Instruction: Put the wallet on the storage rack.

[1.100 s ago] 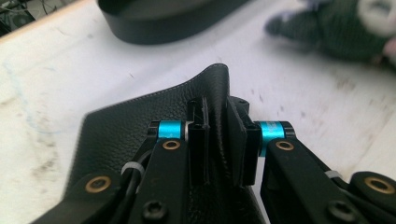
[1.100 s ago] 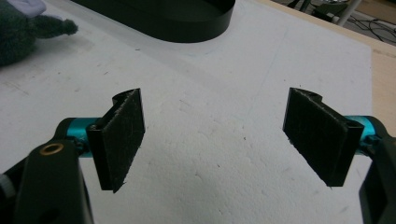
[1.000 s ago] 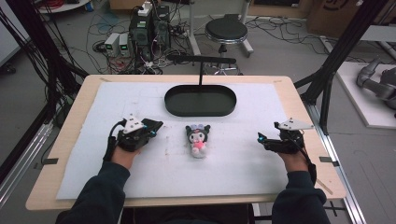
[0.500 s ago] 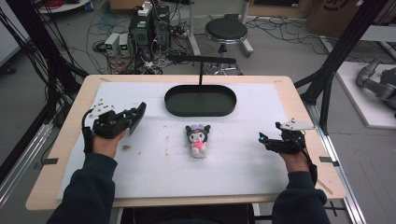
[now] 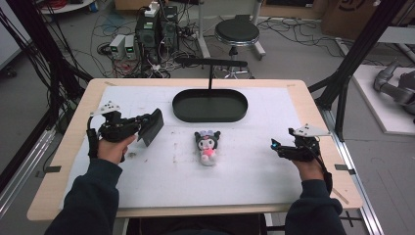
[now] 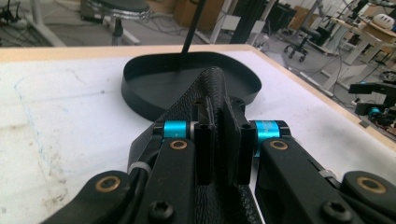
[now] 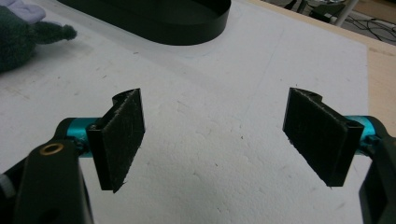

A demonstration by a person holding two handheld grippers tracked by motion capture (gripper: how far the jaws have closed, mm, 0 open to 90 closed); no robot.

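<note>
At the right gripper view's edge, the plush toy (image 7: pixel 21 39) is cropped; left fingers together, right fingers apart.

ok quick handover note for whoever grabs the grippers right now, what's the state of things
Left gripper: jaws shut, nothing between them, held above the mat at the left, pointing toward the black oval tray.
Right gripper: jaws open and empty, near the right edge of the mat, pointing left toward the plush toy.
Things: the plush toy lies on the white mat at mid-table, just in front of the tray and apart from both grippers. The tray looks empty.
Done: nothing picked up yet.
Left: probably grasp the toy; the tray looks like the likely place for it, though that is a guess.
</note>
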